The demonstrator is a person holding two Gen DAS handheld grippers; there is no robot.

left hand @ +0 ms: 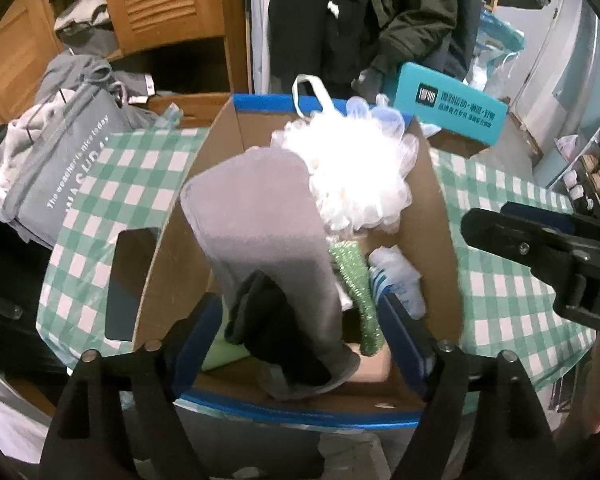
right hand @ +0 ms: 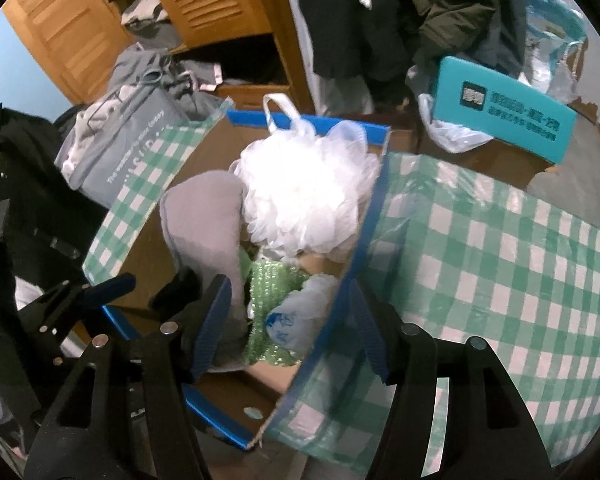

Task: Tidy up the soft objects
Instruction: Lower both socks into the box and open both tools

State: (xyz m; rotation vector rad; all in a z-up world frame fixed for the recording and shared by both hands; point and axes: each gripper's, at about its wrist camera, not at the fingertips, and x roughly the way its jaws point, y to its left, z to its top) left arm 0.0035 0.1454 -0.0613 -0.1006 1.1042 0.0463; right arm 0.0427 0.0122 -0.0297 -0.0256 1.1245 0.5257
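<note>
The grey cloth (left hand: 260, 232) stands in the box (left hand: 432, 200), its long axis running away from the left gripper (left hand: 300, 320), whose spread fingers straddle its near end without pinching. The right gripper (right hand: 288, 320), fingers also apart, holds nothing and hovers beside the green scrubber (right hand: 272, 280)

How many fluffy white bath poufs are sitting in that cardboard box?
1. The white bath pouf sits at the far end of the cardboard box, beside the grey cloth. Others could be hidden beneath the pile.
</note>
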